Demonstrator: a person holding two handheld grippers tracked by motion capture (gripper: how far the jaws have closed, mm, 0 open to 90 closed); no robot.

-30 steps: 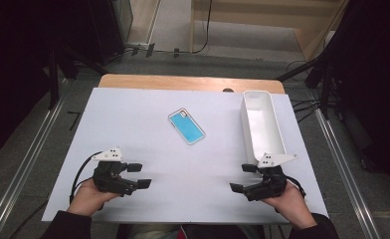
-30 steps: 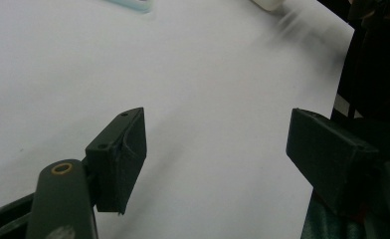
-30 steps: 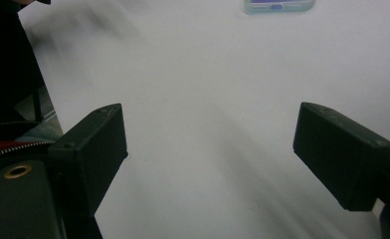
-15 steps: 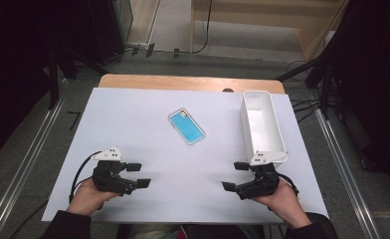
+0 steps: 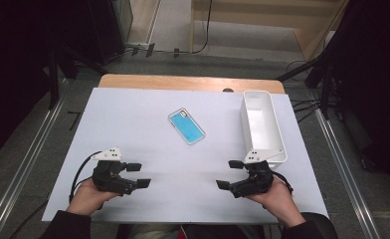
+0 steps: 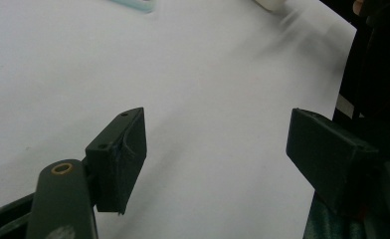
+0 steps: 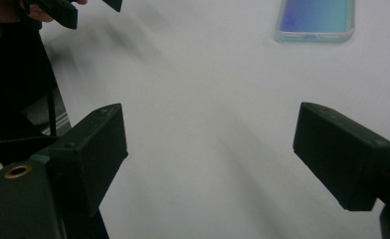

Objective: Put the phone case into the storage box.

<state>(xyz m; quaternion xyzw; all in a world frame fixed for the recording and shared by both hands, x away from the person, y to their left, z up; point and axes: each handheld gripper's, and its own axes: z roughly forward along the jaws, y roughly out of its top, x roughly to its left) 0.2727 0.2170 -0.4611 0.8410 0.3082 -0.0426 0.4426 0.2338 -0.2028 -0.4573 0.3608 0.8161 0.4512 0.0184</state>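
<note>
The worktop (image 5: pixel 133 124) is matt white, smooth, with bare wood along its 12 o'clock edge. The phone (image 5: pixel 186 126) looks glossy; the bin (image 5: pixel 260 124) smooth white plastic; the tongs matt black.

wide-apart jaws, phone (image 7: pixel 315 20) beyond

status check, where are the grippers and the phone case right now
Left hand-held gripper open, empty, low over the table. Right hand-held gripper open, empty, beside the white bin. Blue phone case flat mid-table, untouched. Nothing in between.

Phone case (image 7: pixel 315 22) cut by top edge
</note>
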